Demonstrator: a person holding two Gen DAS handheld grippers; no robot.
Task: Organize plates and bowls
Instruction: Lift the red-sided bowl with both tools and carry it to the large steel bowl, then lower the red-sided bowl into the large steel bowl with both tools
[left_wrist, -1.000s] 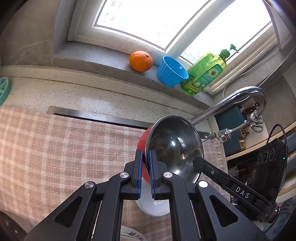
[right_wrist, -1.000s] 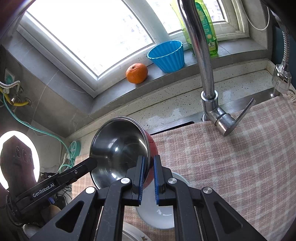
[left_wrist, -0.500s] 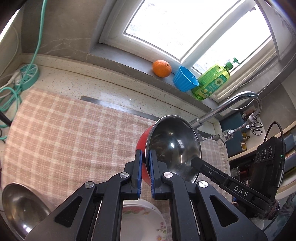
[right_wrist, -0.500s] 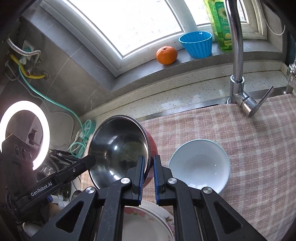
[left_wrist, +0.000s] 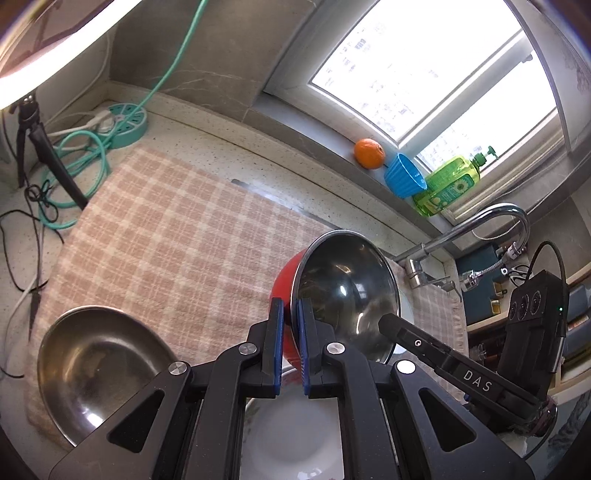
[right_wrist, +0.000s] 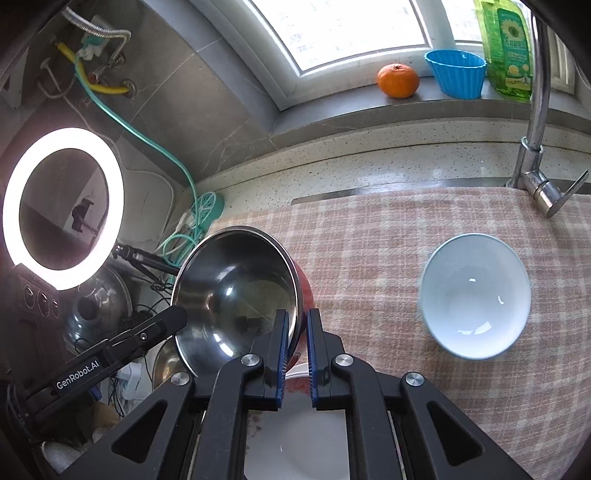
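Observation:
A red bowl with a steel inside (left_wrist: 347, 288) hangs tilted above the checked cloth (left_wrist: 166, 240). My left gripper (left_wrist: 290, 310) is shut on its near rim. My right gripper (right_wrist: 295, 321) is shut on the opposite rim of the same bowl (right_wrist: 232, 291). Each view shows the other gripper's finger at the far rim. A flowered white plate (right_wrist: 295, 435) lies below the bowl. An empty white bowl (right_wrist: 476, 295) sits on the cloth to the right. An empty steel bowl (left_wrist: 96, 362) rests on the cloth at the lower left.
An orange (right_wrist: 398, 80), a blue cup (right_wrist: 456, 74) and a green soap bottle (right_wrist: 508, 48) stand on the window sill. The faucet (right_wrist: 535, 147) rises at the right. A ring light (right_wrist: 62, 206), a teal hose and cables (left_wrist: 74, 158) crowd the left corner.
Both grippers have carried the red bowl leftward across the cloth. The white bowl now lies off to the right, and the plate and the steel bowl have come into view.

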